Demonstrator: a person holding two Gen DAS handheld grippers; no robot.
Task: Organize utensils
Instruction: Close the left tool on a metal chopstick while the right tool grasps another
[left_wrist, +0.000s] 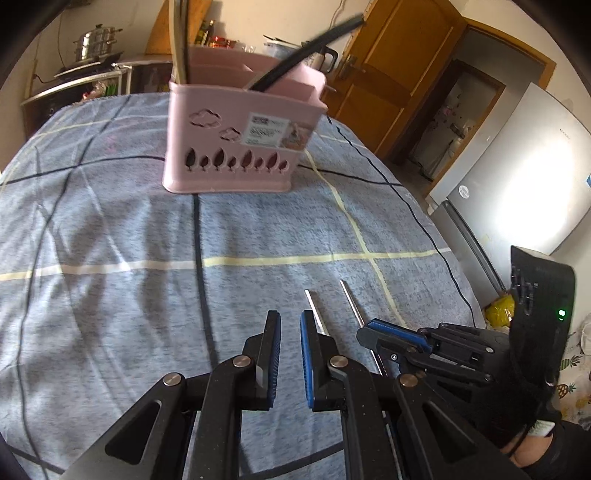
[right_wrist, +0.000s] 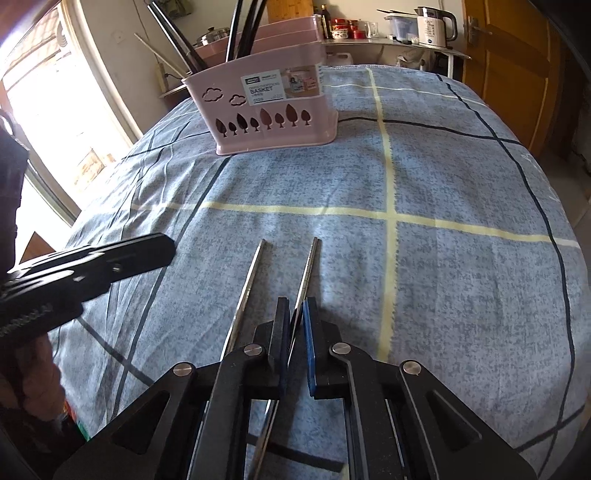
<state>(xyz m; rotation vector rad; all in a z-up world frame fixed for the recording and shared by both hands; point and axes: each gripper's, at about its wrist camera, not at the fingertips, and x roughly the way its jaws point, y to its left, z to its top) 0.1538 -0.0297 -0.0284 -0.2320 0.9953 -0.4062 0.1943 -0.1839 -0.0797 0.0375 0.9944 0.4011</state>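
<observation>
Two metal chopsticks lie side by side on the blue checked cloth (right_wrist: 443, 177). My right gripper (right_wrist: 295, 308) is shut on the right chopstick (right_wrist: 311, 264), which runs between its pads. The left chopstick (right_wrist: 251, 275) lies free beside it. In the left wrist view my left gripper (left_wrist: 290, 321) hangs low over the cloth, jaws nearly together with nothing between them. The left chopstick (left_wrist: 313, 306) passes just outside its right finger. The right gripper (left_wrist: 367, 328) holds the other chopstick (left_wrist: 351, 297). The pink basket (left_wrist: 236, 147) (right_wrist: 273, 110) stands upright farther back with black handles sticking out.
The table (left_wrist: 424, 221) drops off at the right, with a fridge (left_wrist: 517, 177) and a wooden door (left_wrist: 399, 62) beyond. A kettle (right_wrist: 434, 22) and jars sit on a shelf behind. A bright window (right_wrist: 55, 122) is at the left. A person's hand (right_wrist: 33, 376) holds the left gripper (right_wrist: 166, 247).
</observation>
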